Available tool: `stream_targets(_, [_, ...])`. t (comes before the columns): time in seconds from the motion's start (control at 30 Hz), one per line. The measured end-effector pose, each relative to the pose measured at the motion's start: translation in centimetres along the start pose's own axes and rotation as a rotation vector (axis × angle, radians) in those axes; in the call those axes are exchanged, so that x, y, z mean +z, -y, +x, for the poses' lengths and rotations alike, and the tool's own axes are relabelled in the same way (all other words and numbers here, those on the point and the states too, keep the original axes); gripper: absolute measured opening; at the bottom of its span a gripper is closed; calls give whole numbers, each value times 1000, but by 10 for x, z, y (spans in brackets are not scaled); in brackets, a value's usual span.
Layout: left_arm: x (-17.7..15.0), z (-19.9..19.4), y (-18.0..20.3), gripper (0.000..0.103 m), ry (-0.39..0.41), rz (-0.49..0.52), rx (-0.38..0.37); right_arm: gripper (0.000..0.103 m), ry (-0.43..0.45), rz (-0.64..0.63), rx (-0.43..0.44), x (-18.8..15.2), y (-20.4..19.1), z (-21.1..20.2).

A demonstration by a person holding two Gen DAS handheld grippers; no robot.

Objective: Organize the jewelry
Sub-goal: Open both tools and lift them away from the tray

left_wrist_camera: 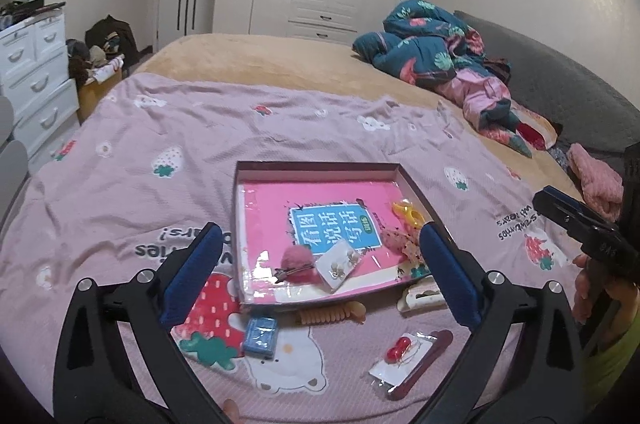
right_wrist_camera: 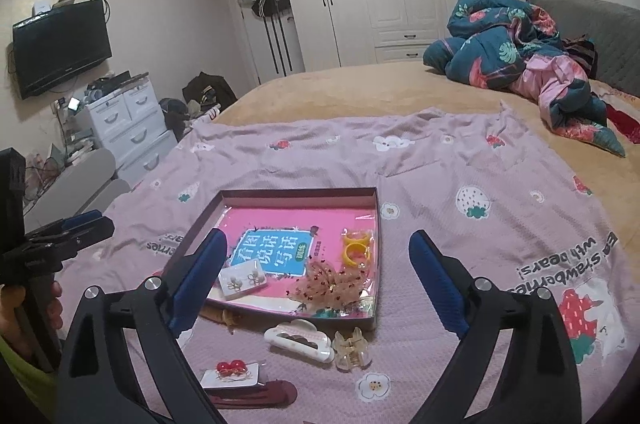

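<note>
Though flanked by both spread grippers, tray (right_wrist_camera: 376,224) edges, quilt (right_wrist_camera: 460,159) beyond.

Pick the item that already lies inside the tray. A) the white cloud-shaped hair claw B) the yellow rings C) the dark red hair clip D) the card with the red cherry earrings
B: the yellow rings lie inside the tray by its right wall, while the other three rest on the bedspread in front of it.

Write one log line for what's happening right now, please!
task: organize jewelry | left hand-held gripper: open, empty | right hand-held gripper: open, empty | tray: partly filled | white clip, red earrings: outside tray
</note>
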State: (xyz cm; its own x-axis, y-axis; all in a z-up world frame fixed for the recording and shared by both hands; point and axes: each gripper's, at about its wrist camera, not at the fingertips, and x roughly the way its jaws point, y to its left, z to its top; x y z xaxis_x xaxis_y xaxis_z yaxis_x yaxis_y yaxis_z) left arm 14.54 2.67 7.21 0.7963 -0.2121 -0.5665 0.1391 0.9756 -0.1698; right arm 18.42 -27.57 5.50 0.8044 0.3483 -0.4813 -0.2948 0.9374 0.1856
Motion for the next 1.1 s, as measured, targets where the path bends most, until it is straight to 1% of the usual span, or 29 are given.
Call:
stream_targets(0.2, [-3,-17,-4,93,24,-17,13,94,18,-13,7,1,-4,-17])
stream_targets(0.4, [-9,-26,-11,93,18,-27,30,94,15,-27,20,-4,-8,-30])
stream_targets(0.77, [-20,-42,-17,93,10,-29,54,95,-23,-37,42,-22,-15,-38])
stream_targets(1.1, [-44,-42,-6,93,-29,10,38,95,-74,-62,43,-42,-17,-39])
